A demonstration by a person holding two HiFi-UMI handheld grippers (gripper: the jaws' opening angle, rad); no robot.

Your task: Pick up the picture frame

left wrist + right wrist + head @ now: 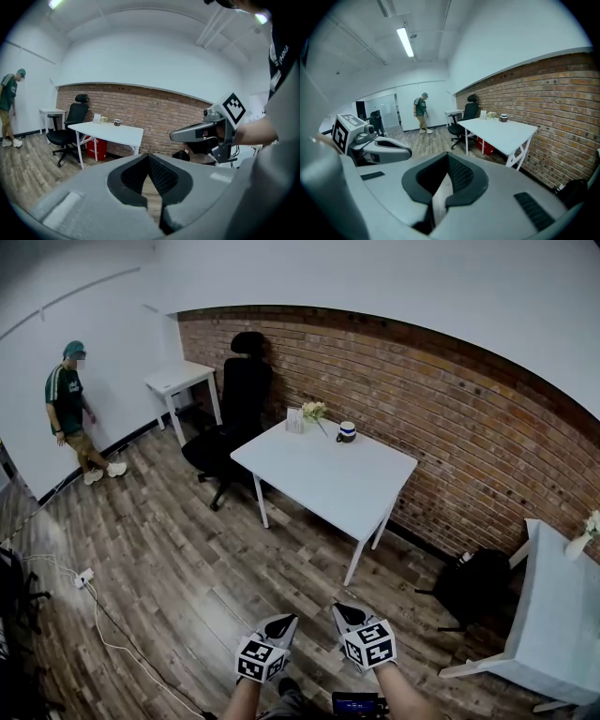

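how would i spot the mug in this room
Find the white table in the middle, by the brick wall. Small things stand along its far edge; the mug is the rightmost one, squat and white with a dark band, right of the flowers.

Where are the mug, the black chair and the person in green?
mug (347, 432), head view, on its side.
black office chair (246, 388), head view, on its backrest.
person (66, 397), head view, on the green shirt.
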